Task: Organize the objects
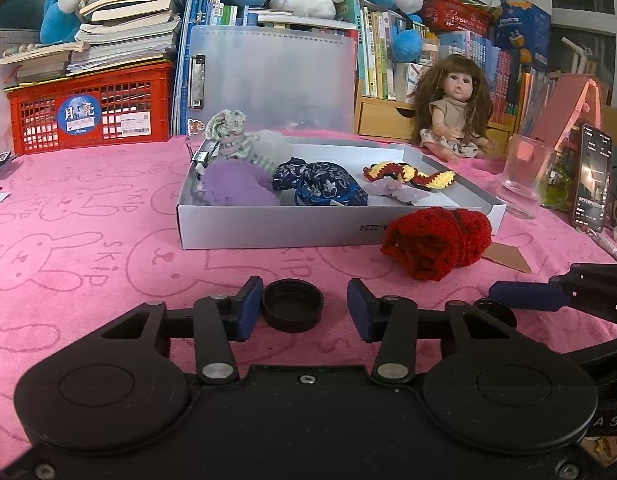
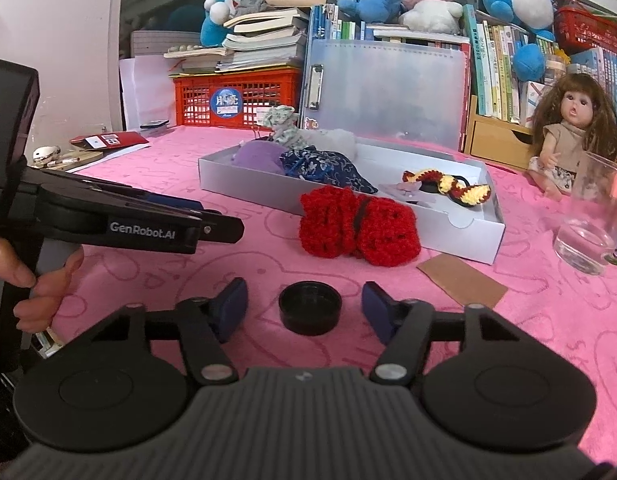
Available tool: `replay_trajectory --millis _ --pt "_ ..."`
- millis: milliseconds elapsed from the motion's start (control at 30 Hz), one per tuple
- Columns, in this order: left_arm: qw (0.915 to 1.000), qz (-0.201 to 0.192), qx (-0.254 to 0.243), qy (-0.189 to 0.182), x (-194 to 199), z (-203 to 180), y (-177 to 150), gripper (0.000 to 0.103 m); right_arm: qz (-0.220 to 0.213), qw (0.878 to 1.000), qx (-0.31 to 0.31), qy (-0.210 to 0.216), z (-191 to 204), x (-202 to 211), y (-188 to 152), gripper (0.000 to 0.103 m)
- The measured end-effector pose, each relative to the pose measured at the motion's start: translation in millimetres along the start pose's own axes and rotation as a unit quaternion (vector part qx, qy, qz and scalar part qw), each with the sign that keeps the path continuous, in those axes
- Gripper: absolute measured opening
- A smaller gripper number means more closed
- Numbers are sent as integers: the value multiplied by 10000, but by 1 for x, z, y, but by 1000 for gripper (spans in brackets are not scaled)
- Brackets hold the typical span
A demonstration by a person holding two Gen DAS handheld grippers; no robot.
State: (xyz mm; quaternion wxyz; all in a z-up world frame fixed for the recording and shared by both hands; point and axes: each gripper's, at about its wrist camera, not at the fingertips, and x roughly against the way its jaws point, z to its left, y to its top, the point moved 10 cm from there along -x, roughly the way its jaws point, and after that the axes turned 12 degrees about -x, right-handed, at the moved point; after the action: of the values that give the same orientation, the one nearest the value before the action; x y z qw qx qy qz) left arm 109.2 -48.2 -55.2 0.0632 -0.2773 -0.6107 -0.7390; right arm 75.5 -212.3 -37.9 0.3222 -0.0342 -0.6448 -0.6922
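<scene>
Left wrist view: both grippers low over the pink cloth (image 1: 88, 208), each with a black cap between its fingers.

The left gripper (image 1: 304, 306) stands spread, a black cap (image 1: 292, 310) lying between its pads, close against the left pad and apart from the right. In the right wrist view the right gripper (image 2: 304, 312) is likewise spread wide around another black cap (image 2: 310, 313), touching neither pad. Bare cloth lies to the left. Ahead, the red crocheted scrunchie (image 1: 436, 242) rests against the near wall of the white box (image 1: 268, 228), which holds more scrunchies. A glass cup (image 1: 526, 174) stands near the box's right end.
</scene>
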Motion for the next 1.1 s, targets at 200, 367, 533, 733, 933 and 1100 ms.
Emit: replay_trajectory --millis 200,367,533,733,933,1100 --pt "10000 -5 -49 76 1 -1 -1 31 -5 10000 46 67 3 2 0 43" --pt "10000 4 -12 66 2 -1 -1 31 -40 10000 -5 58 1 3 2 37" --pt "10000 33 -14 43 2 -2 0 31 -102 9999 -19 -19 -2 4 5 37" --pt "10000 23 -25 20 4 -5 8 31 -234 9996 -89 -104 -7 7 15 37" --pt "9999 -96 -87 19 8 -4 22 31 -346 9991 -123 -210 -12 8 25 37" --pt "9997 -214 -126 50 9 -1 35 31 -368 9984 -250 -363 -20 5 34 38"
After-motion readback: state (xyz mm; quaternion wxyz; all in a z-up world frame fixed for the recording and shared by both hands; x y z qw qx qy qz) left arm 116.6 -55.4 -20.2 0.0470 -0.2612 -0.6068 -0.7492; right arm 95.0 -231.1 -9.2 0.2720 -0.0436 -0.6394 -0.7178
